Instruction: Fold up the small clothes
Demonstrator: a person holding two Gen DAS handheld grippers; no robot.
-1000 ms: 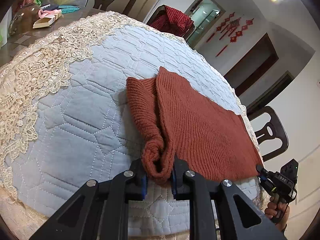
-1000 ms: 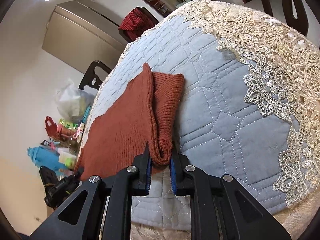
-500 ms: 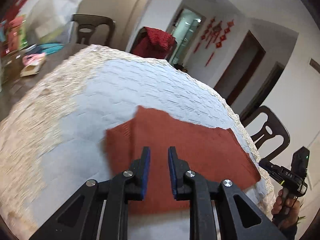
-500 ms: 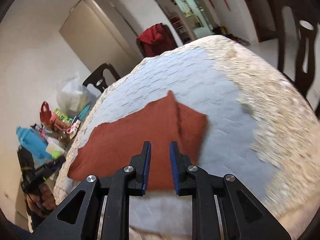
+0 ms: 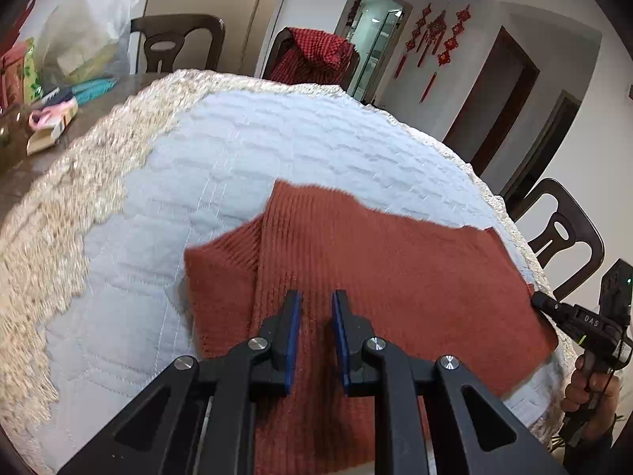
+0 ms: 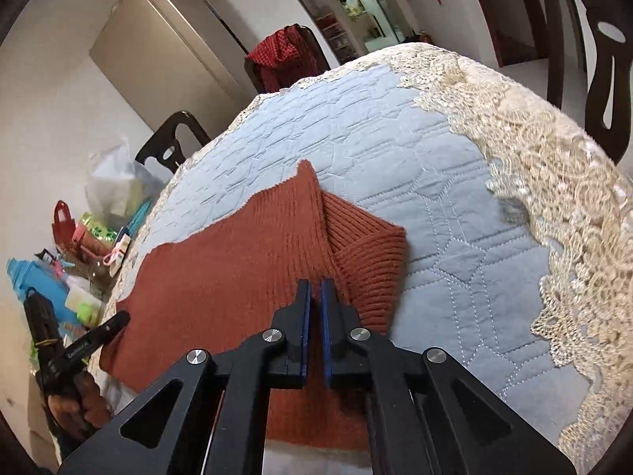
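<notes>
Now my left gripper (image 5: pixel 316 308) hangs free above the rust-red knitted garment (image 5: pixel 376 277), its blue pads standing a little apart with only air between them. A second ago those same pads were pinching a bunched fold of the knit; that fold is out of them and the cloth lies flat again. My right gripper (image 6: pixel 315 297) is likewise over the garment (image 6: pixel 245 269), and its jaws have just been closing: they now stand nearly together, with just a thin slit left, and nothing is caught between them. A second ago it too held the edge of the cloth.

Taking the garment as my landmark: both grippers sit at its near edge, one toward each end, and in each wrist view I see the other tool held by a hand (image 5: pixel 593 380) just off the garment's far end. A ribbed sleeve or cuff (image 6: pixel 368 253) lies turned in over one end of the garment, with the body spread beyond it. Under the garment is the pale blue quilted cloth (image 5: pixel 237 150), whose lace border (image 6: pixel 554 182) runs well clear of the knit. Chairs and table clutter stand farther out still.

I judge that one fold has been laid and let go, so the next step should be a fresh grasp for a further fold.
</notes>
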